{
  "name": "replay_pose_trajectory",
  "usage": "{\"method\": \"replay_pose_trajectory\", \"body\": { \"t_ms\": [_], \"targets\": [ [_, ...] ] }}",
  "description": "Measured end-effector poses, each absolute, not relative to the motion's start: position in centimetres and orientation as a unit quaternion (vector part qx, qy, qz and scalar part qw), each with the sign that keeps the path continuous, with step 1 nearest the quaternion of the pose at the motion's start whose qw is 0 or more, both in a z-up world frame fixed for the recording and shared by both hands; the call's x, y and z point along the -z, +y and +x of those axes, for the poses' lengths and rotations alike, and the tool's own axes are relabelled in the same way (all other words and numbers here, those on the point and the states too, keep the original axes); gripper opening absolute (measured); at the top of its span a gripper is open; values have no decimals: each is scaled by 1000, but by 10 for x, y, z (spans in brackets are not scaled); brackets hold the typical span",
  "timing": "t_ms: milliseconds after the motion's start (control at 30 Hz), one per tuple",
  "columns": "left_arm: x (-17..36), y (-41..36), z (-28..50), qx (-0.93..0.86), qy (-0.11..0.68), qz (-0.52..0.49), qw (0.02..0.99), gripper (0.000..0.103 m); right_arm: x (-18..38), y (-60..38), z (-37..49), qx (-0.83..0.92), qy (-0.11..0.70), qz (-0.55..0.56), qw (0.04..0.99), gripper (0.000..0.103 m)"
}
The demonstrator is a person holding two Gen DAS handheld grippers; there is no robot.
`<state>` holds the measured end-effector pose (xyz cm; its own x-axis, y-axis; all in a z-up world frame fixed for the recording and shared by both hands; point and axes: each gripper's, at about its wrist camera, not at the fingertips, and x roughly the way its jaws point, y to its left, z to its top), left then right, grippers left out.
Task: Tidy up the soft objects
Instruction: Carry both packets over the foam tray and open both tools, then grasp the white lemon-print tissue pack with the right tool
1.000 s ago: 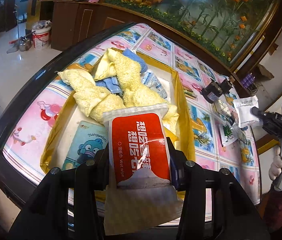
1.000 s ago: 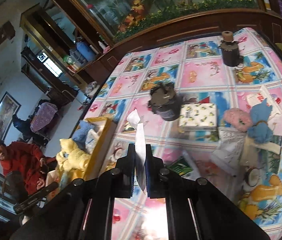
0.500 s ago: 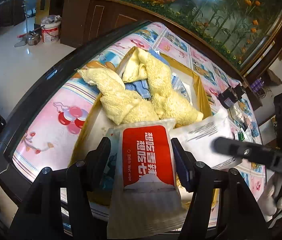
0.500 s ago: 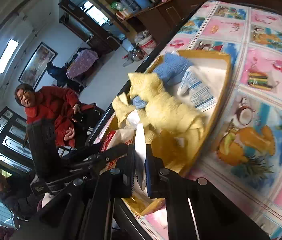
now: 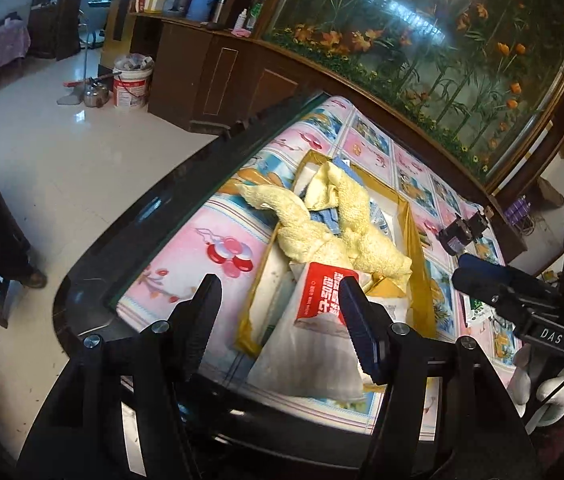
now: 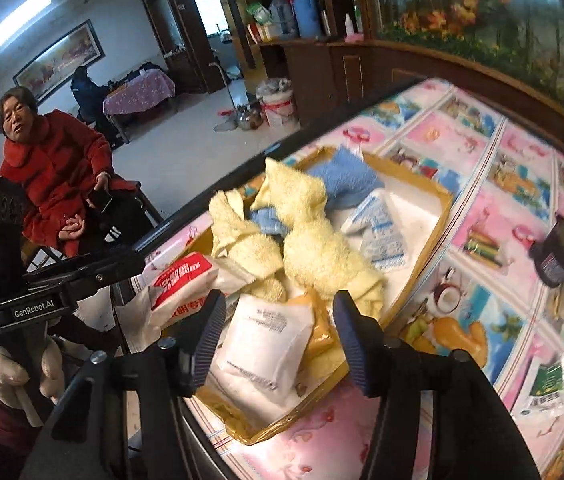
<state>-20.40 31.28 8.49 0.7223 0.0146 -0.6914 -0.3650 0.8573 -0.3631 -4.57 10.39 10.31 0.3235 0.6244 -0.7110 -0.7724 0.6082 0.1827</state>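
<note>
Both tools stand with their jaws spread wide and nothing between them. The left tool (image 5: 278, 312) hovers over the near corner of a shallow yellow-rimmed box (image 5: 416, 240) that sits on the worktop (image 5: 202, 248), which is covered by a pink and blue picture cloth. A red wet-wipe pack (image 5: 322, 300) lies at the near end of the box, partly over its edge, below and between the left tool's open fingers but not touched by them. In the right wrist view the right tool (image 6: 278, 332) hangs just above a white packet (image 6: 262, 348) lying flat in the near corner of the box (image 6: 442, 196); the red pack (image 6: 182, 276) rests just to its left. Behind both, yellow towels (image 6: 302, 240) lie heaped in the middle of the box over a blue cloth (image 6: 346, 176), with a blue-and-white sachet (image 6: 382, 232) beside them. A dark jar (image 6: 562, 252) stands on the worktop well apart to the right.
</note>
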Motion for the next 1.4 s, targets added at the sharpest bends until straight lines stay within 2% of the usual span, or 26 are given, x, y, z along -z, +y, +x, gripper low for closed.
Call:
{"method": "replay_pose_trajectory", "body": {
  "t_ms": [133, 267, 433, 500, 667, 833, 967, 1267, 1400],
  "targets": [
    [-101, 312, -224, -132, 324, -233, 907, 61, -109, 90, -39, -435, 352, -62, 826, 58],
    [-93, 307, -206, -14, 330, -316, 889, 61, -121, 67, -35, -429, 336, -8, 839, 58],
    [-93, 246, -173, 42, 354, -246, 901, 61, -137, -17, -37, -341, 298, 13, 892, 58],
    [-91, 224, -161, 74, 363, -229, 900, 61, -137, -58, -33, -280, 297, 9, 913, 64],
    [-84, 176, -135, 130, 389, -203, 889, 61, -117, -159, 4, -147, 354, 12, 924, 65],
    [-82, 148, -134, 148, 405, -176, 885, 61, -87, -214, 44, -107, 414, 64, 902, 65],
    [-85, 136, -135, 149, 407, -152, 889, 61, -73, -202, 49, -173, 444, 104, 873, 64],
    [-84, 108, -129, 155, 417, -103, 890, 61, -30, -109, 57, -295, 512, 108, 799, 64],
    [-85, 94, -116, 169, 420, -86, 888, 61, -47, -109, 46, -342, 495, 115, 791, 64]
  ]
}}
